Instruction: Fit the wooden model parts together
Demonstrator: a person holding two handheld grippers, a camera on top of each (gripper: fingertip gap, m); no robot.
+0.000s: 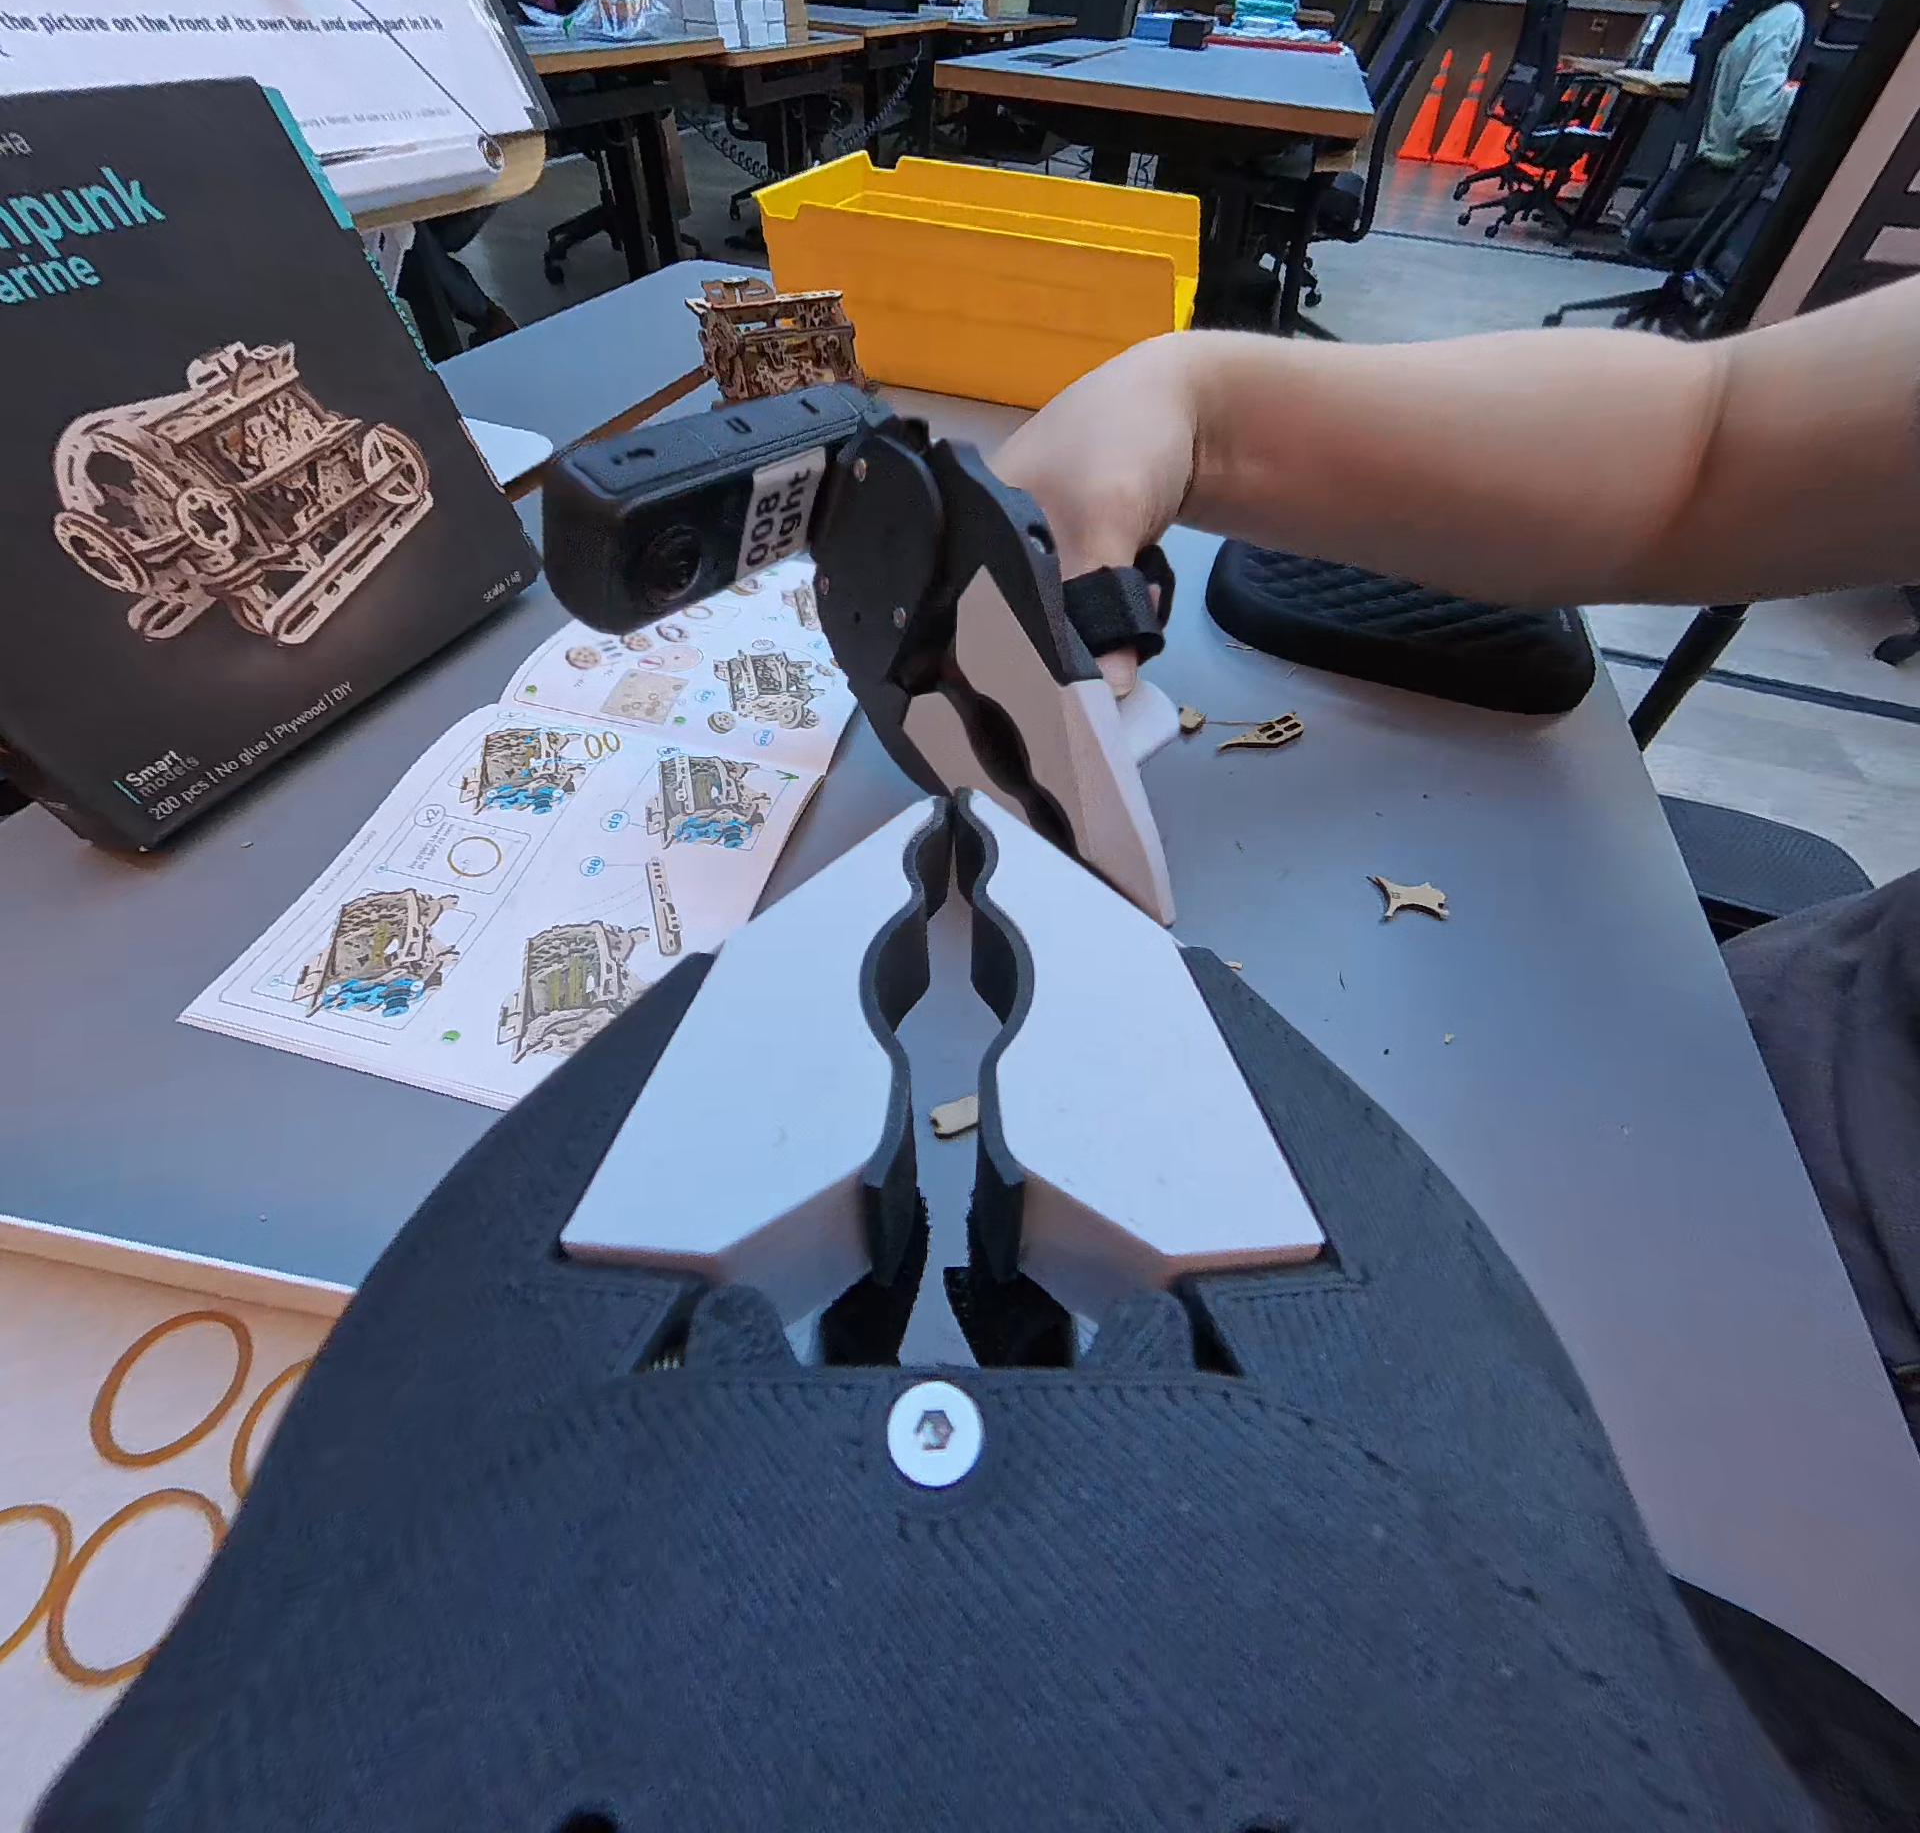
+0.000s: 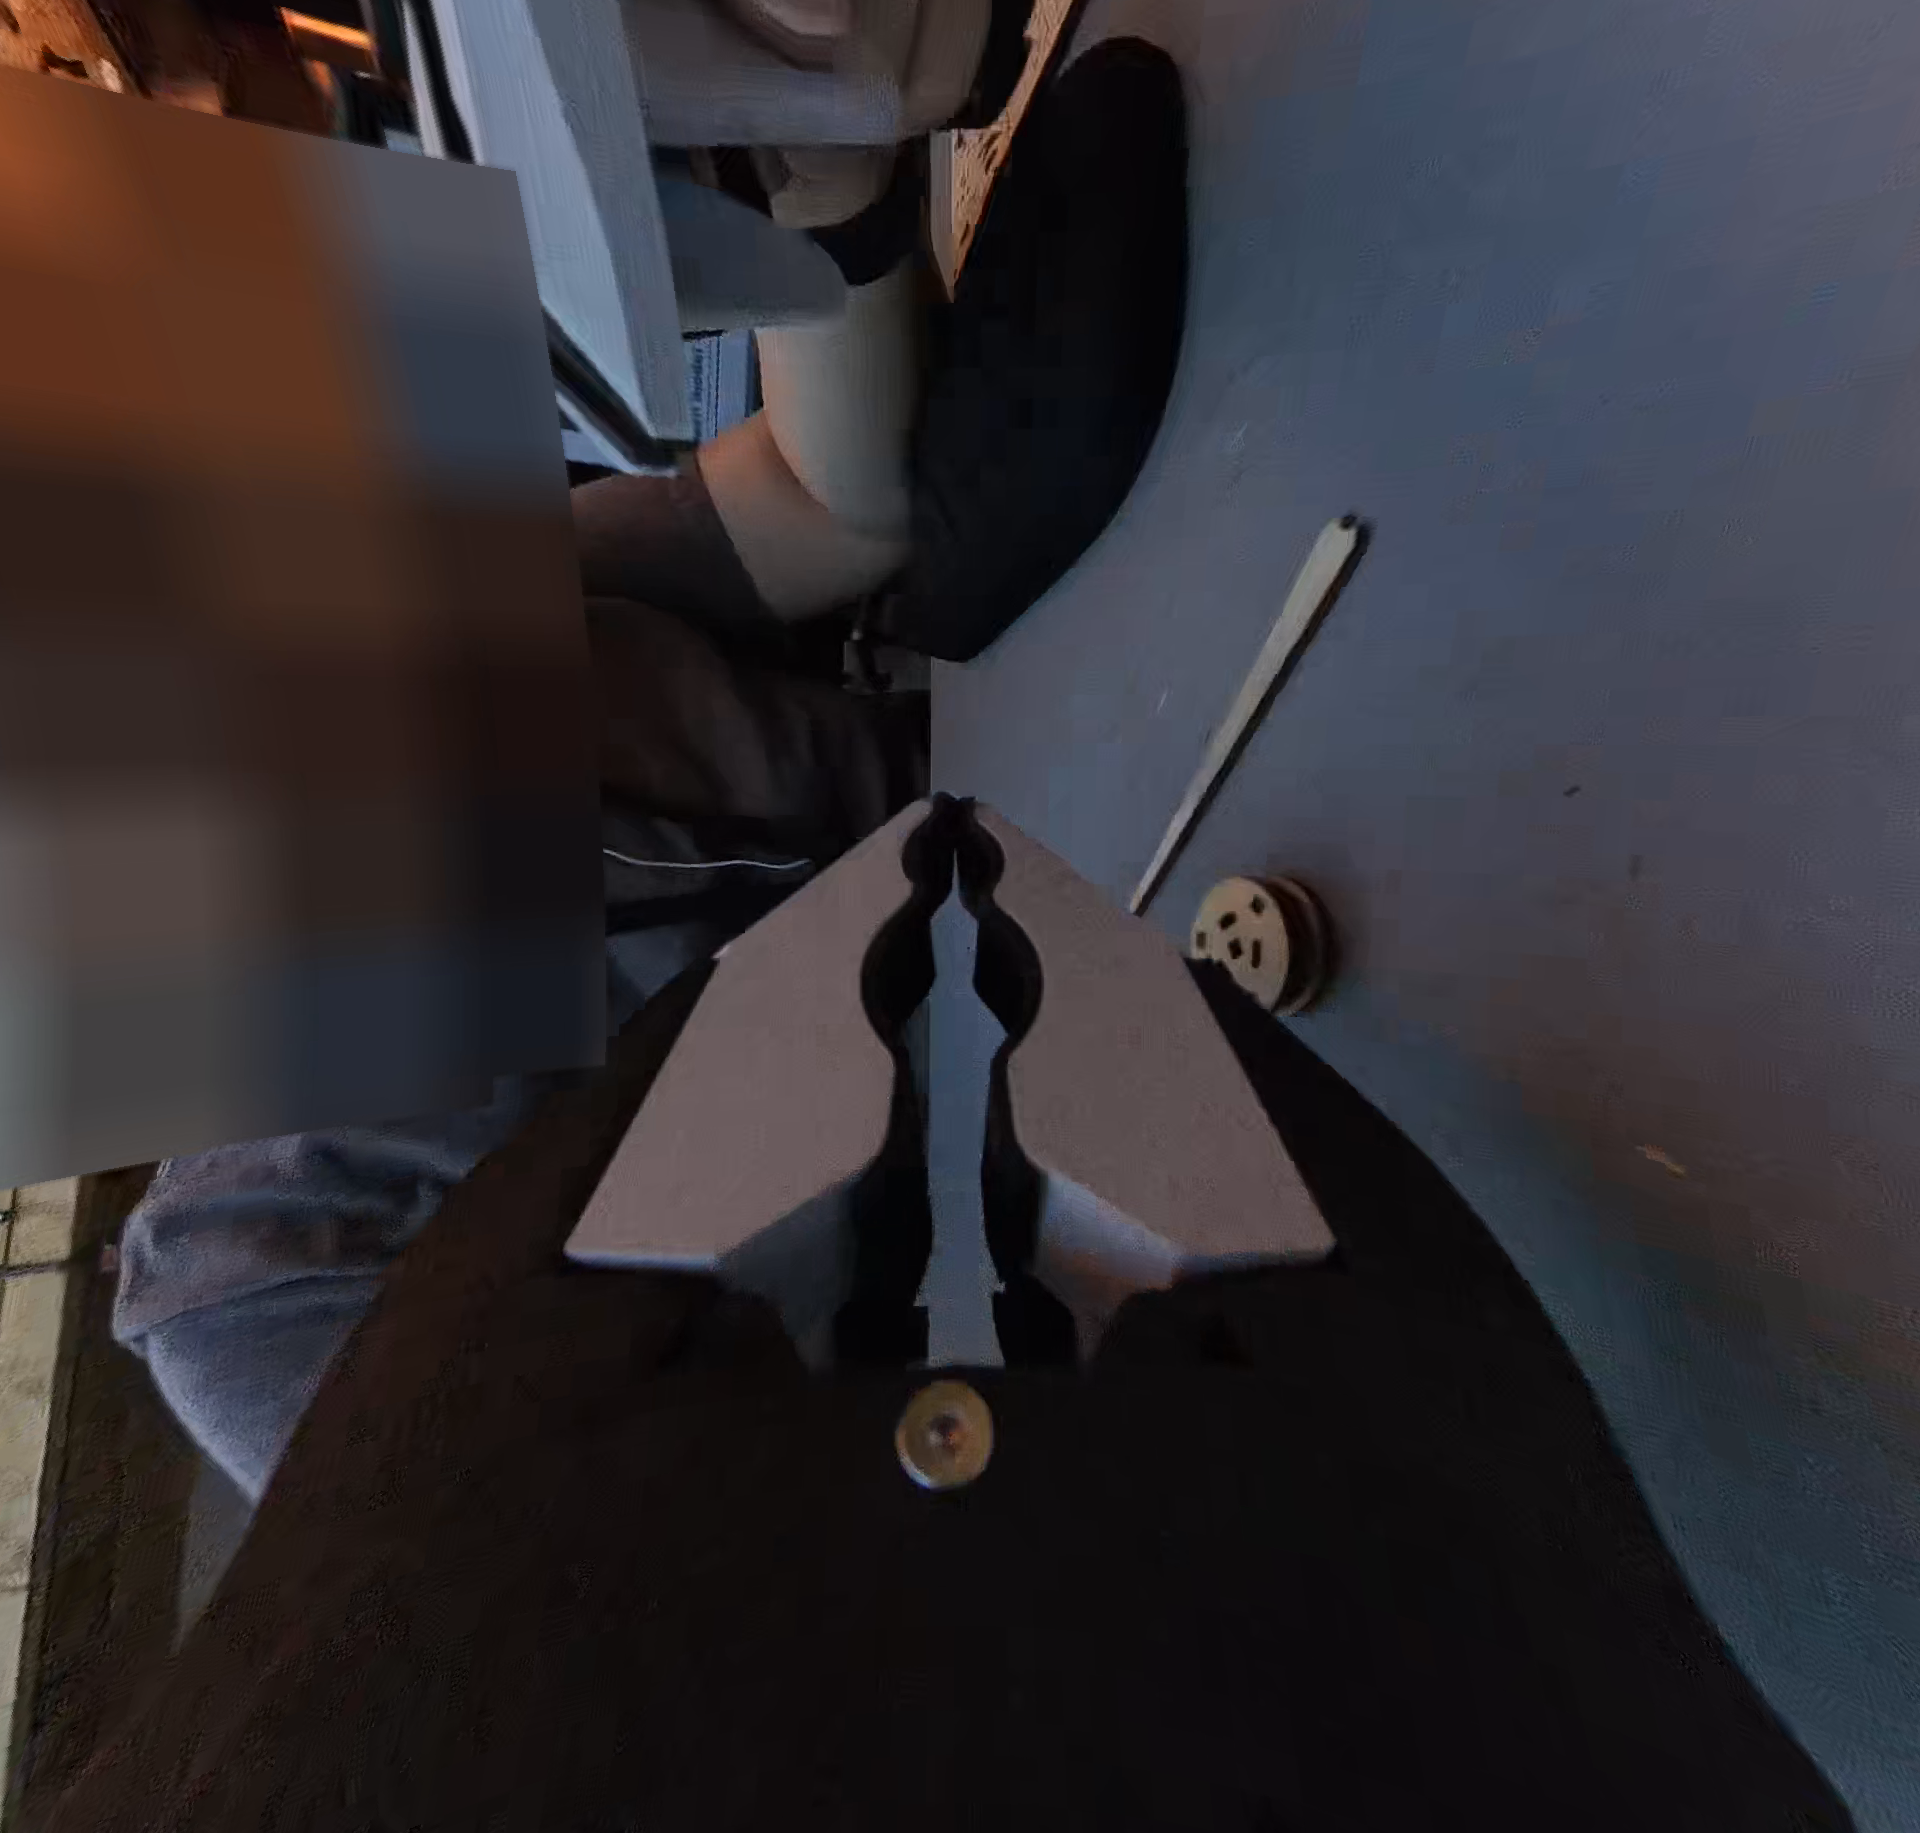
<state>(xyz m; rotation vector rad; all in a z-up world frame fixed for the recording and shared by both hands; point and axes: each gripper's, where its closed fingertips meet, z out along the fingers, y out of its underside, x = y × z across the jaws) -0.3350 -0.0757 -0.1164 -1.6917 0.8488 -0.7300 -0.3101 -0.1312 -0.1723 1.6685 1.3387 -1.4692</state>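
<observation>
Grey tabletop (image 1: 1455, 1108) carries all items, with desks and chairs beyond. At far left a dark model box (image 1: 239, 453) stands tilted; a yellow bin (image 1: 987, 277) sits at the far edge. An open instruction booklet (image 1: 540, 848) lies left of centre. The partly built wooden model (image 1: 779, 339) stands just left of the bin. Left gripper (image 1: 951, 807) has its jaws pressed together, empty. Right gripper (image 2: 951, 812), rolled sideways, likewise closed and empty. Near it lie a wooden stick (image 2: 1257, 703) and a round wooden disc (image 2: 1252, 936).
</observation>
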